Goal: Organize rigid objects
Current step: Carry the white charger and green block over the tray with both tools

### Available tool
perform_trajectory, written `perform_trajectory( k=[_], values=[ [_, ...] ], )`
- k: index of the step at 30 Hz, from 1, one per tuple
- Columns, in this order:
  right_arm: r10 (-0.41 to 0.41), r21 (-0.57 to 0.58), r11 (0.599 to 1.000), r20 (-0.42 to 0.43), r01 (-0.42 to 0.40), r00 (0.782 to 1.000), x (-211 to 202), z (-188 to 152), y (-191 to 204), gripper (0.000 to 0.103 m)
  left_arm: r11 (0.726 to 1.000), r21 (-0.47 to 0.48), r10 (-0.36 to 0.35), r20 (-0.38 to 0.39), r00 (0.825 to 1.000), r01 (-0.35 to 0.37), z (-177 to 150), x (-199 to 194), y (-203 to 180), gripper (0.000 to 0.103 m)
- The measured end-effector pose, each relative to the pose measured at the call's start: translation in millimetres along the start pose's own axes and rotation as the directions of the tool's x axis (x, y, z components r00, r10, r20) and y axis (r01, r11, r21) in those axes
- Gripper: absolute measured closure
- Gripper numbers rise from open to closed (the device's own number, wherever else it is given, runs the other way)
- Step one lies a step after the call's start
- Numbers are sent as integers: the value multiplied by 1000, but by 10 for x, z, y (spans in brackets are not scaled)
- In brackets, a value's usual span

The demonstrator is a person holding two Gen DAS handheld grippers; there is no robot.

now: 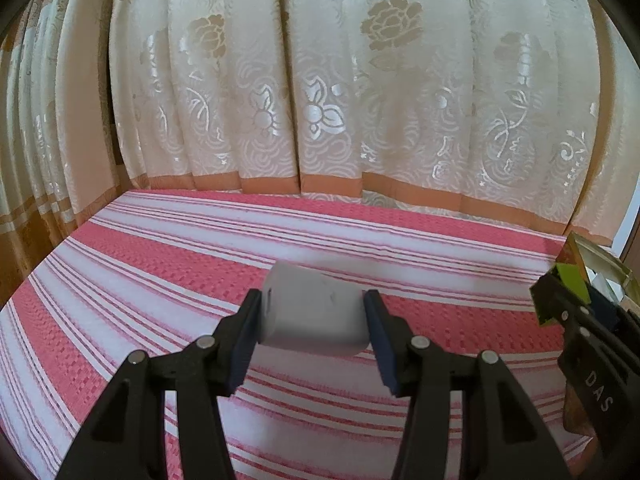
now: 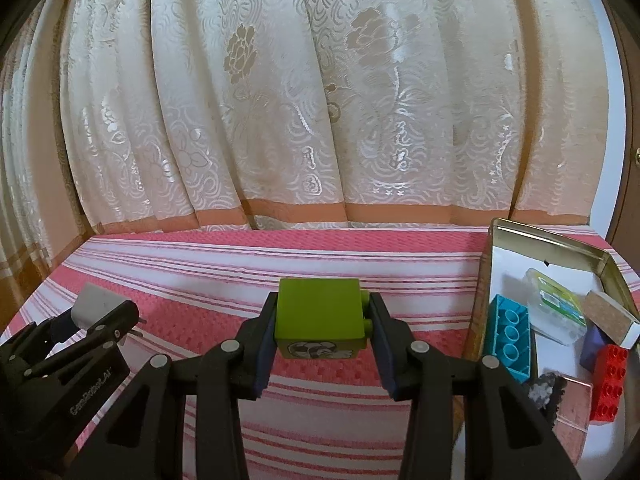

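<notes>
- We hold a white block [image 1: 314,312] in the left gripper [image 1: 314,320], jaws closed on its two sides, lifted above the striped cloth [image 1: 160,264].
- We hold a green brick [image 2: 320,316] in the right gripper [image 2: 322,328], jaws pressed against its sides, studs facing the right finger.
- The open tin [image 2: 552,240] sits at the right, already crowded with a blue brick [image 2: 510,338], a red brick [image 2: 610,376] and a clear packet [image 2: 554,308].
- Risk, as we judge it: the studs give the right finger an uneven seat, so the green brick could twist loose.
- Little bare floor remains in the tin; a drop there could knock pieces out.
- Both grippers are close; heading for the tin together could make them collide.
</notes>
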State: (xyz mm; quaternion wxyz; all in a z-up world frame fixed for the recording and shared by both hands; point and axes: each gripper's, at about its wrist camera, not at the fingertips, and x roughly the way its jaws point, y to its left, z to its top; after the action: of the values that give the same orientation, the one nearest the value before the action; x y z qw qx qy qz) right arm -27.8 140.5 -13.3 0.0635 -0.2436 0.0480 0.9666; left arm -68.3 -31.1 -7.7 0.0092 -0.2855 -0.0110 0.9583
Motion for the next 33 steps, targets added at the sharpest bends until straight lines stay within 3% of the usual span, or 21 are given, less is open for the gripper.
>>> perform_trajectory(
  k=[33],
  values=[
    [-48, -65, 997, 59, 52, 997, -509, -157, -143, 58, 1000, 0, -11, 38, 999, 11, -144, -336, -254, 52]
  ],
)
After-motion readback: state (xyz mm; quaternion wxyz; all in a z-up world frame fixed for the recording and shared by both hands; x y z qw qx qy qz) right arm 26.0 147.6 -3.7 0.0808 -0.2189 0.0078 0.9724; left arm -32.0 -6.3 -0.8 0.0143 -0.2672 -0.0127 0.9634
